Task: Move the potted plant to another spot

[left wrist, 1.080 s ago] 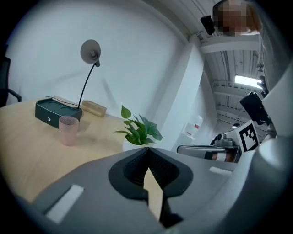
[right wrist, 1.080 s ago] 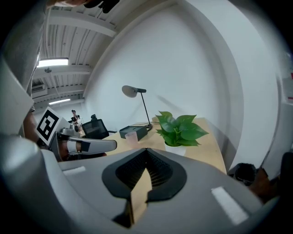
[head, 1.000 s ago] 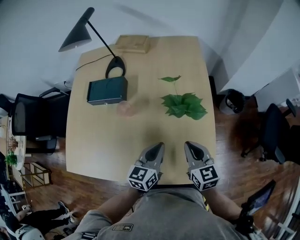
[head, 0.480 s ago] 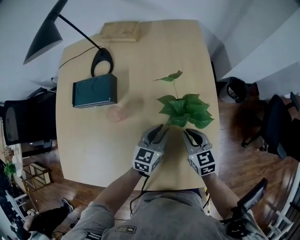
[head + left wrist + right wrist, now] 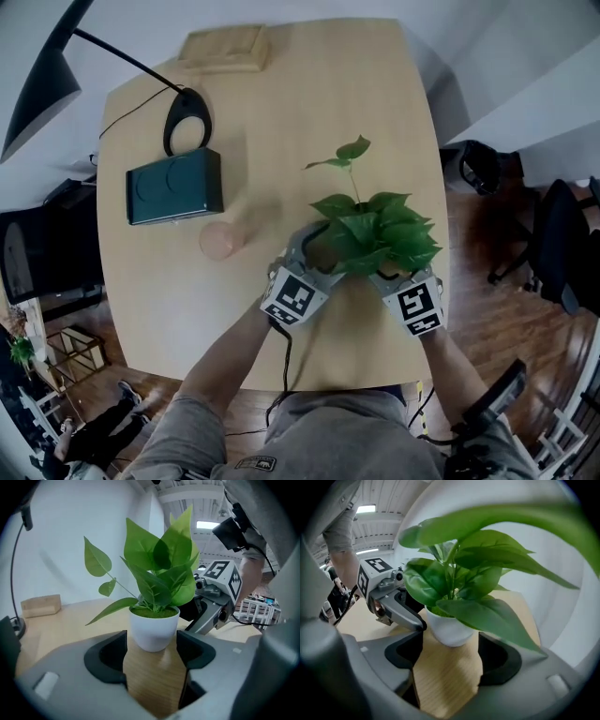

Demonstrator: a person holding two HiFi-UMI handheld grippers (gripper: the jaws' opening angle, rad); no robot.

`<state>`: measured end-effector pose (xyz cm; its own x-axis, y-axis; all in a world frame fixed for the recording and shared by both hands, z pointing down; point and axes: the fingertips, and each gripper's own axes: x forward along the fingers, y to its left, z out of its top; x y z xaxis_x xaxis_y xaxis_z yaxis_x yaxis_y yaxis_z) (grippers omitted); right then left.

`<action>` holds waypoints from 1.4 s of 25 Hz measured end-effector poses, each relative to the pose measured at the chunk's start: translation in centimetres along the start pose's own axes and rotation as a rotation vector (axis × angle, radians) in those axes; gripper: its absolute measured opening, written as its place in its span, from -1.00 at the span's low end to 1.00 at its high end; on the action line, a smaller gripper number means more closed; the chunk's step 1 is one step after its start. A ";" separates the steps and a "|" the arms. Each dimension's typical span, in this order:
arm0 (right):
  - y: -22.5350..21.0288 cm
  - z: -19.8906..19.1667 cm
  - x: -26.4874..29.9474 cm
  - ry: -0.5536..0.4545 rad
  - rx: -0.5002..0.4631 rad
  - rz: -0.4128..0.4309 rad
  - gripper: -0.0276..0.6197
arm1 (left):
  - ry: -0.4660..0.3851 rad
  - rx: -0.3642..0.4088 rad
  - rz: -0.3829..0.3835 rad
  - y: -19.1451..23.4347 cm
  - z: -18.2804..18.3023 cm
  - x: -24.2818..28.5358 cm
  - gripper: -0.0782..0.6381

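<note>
The potted plant (image 5: 373,228) has broad green leaves in a small white pot (image 5: 153,629) and stands on the wooden table (image 5: 187,300), right of centre. My left gripper (image 5: 312,255) comes at it from the left and my right gripper (image 5: 390,275) from the right, half under the leaves. In the left gripper view the left gripper (image 5: 152,642) has its jaws opening, with the pot at their tips and untouched. In the right gripper view the right gripper (image 5: 451,644) also has its jaws opening, with the pot (image 5: 449,627) just beyond its tips and clear of the pads.
A dark green box (image 5: 173,185) and a pinkish cup (image 5: 220,239) lie to the left of the plant. A black desk lamp (image 5: 178,122) and a wooden block (image 5: 223,49) stand at the far side. Office chairs (image 5: 553,234) stand on the floor to the right.
Both grippers have moved from the table's near edge up to the plant, one on each side of the pot. Their jaws, shut before, now stand apart.
</note>
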<state>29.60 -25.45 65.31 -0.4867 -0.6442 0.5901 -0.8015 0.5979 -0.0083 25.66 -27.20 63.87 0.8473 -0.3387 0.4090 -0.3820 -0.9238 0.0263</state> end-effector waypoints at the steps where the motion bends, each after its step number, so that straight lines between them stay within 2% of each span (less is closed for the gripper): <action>1: -0.2 0.1 0.1 0.003 -0.021 0.008 0.27 | 0.004 0.019 -0.013 0.2 0.1 0.2 0.14; 4: -0.2 0.3 0.3 0.007 -0.088 0.045 0.27 | 0.010 0.079 -0.051 0.5 0.5 0.7 0.21; 7: -0.4 0.2 0.3 -0.002 -0.129 0.042 0.20 | 0.005 0.126 -0.082 0.1 0.9 1.3 0.17; 8: -0.6 0.2 0.3 -0.006 -0.125 0.029 0.00 | 0.003 0.129 -0.081 0.1 1.0 1.4 0.17; 9: -0.8 0.2 0.3 -0.010 -0.116 0.019 -0.03 | 0.001 0.126 -0.078 0.1 1.0 1.4 0.17; 16: -0.5 0.3 0.2 -0.006 -0.101 0.005 -0.03 | 0.005 0.115 -0.049 0.0 1.0 1.0 0.17; 21: 0.0 1.7 -0.8 -0.013 -0.124 0.012 -0.03 | 0.000 0.106 -0.021 -0.1 2.4 -0.2 0.16; 24: 0.8 3.4 -2.5 -0.020 -0.147 0.020 -0.03 | -0.009 0.097 -0.001 -0.8 4.0 -1.9 0.16; 27: 1.4 6.0 -4.5 -0.043 -0.184 0.028 -0.03 | -0.056 0.093 0.015 -1.5 7.0 -3.7 0.17; 31: 1.7 10.3 -6.9 -0.098 -0.263 0.043 -0.03 | -0.109 0.119 0.092 -1.2 11.4 -6.2 0.17; 35: 3.4 13.7 -9.6 -0.138 -0.337 0.074 -0.03 | -0.141 0.099 0.167 -2.1 14.5 -9.7 0.17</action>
<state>26.81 -23.70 48.57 -0.5995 -0.6380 0.4833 -0.6144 0.7538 0.2330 23.65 -24.53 46.65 0.8214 -0.5034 0.2683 -0.4888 -0.8636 -0.1236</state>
